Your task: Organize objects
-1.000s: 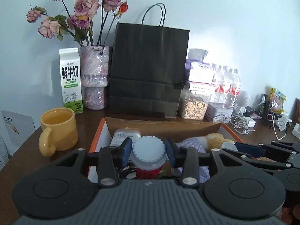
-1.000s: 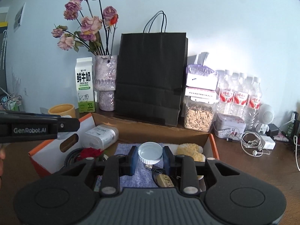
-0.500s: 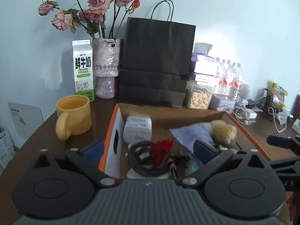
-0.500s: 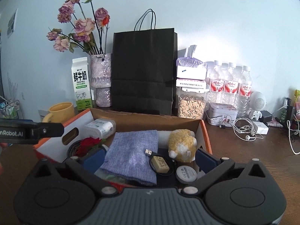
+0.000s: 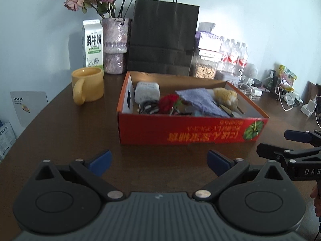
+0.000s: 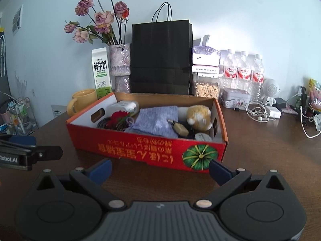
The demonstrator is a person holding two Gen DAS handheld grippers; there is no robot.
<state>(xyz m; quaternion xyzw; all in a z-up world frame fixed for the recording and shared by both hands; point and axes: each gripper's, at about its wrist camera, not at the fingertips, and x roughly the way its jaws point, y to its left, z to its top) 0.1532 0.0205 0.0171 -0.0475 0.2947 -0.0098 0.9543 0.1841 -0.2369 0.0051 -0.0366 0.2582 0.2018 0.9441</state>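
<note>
Tongs on both sides, left tongs and right tongs, gape apart, gripping nothing, above the worktop. Red box just ahead holds a cloth, plush toy and half-buried smaller bits too jumbled to make out.

Dark wooden table under red box, yellow mug, black bag.

Both grippers' jaws now wide, caps gone, pulled back from box.
</note>
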